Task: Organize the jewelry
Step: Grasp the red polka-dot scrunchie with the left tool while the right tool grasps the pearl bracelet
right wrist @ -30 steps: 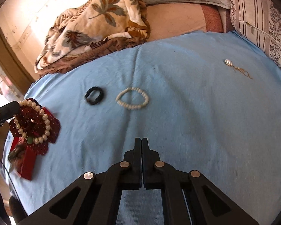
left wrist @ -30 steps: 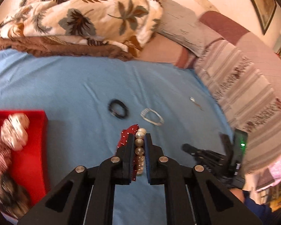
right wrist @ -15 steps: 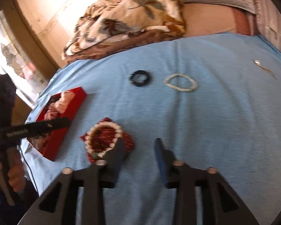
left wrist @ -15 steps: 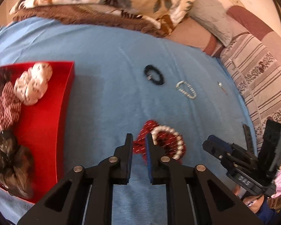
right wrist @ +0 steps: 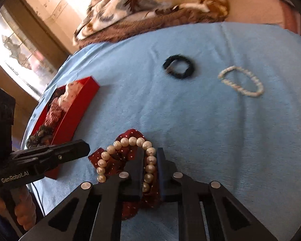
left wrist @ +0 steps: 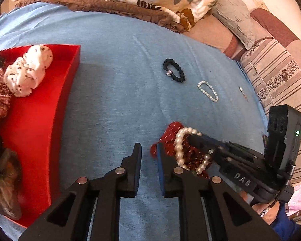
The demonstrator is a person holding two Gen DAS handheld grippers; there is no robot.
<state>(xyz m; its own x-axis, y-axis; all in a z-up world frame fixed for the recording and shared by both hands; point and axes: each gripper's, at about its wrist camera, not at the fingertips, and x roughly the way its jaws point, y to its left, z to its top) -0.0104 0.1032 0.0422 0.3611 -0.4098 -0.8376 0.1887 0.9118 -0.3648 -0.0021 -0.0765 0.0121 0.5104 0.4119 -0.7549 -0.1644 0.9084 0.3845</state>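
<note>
- Pearl bracelet (right wrist: pixel 148 160) lies on red dotted scrunchie (right wrist: pixel 128 152), on blue sheet (right wrist: pixel 190 120), right of red tray (left wrist: pixel 40 120).
- Right gripper (right wrist: pixel 148 158): jaws have just been closing, now clamped on one side of the pearl strand.
- Left gripper (left wrist: pixel 148 152): jaws narrowly apart, nothing between, just beside the scrunchie.

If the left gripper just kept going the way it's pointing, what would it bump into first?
Probably bare blue bedsheet: the left gripper points down at it, nothing between its fingers. The red scrunchie lies just right of that line.
</note>
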